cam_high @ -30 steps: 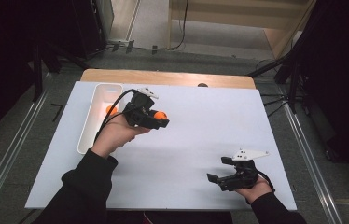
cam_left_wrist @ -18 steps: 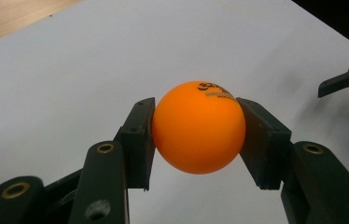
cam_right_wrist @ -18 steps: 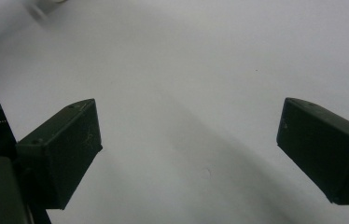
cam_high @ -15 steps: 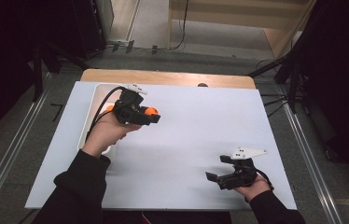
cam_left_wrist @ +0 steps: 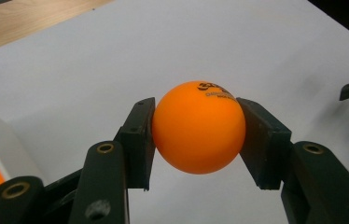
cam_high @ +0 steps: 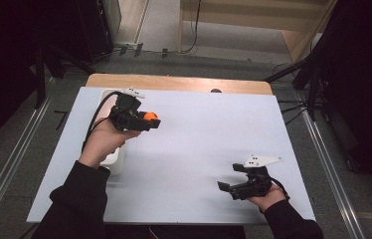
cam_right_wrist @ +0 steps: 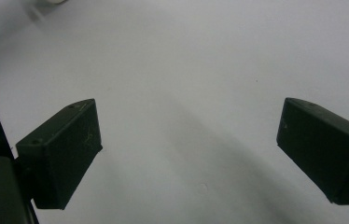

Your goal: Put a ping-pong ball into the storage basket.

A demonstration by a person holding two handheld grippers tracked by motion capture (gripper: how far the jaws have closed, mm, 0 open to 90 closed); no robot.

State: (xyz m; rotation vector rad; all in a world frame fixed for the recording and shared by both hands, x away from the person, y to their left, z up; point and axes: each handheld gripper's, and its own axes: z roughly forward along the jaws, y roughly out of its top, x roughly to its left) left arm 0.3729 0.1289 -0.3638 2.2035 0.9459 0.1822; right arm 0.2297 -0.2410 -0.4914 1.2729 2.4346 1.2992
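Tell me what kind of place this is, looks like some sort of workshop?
Probably a lab or recording studio set up for handling trials, not a home. A bare white table stands on grey carpet among dark stands and floor cables, and a person holds an orange ball in the left gripper.

Evenly lit from above on the pale matte white table sheet [cam_high: 199, 144] — dark, murky surroundings; soft shadows, slightly grainy, close black jaws blurred.
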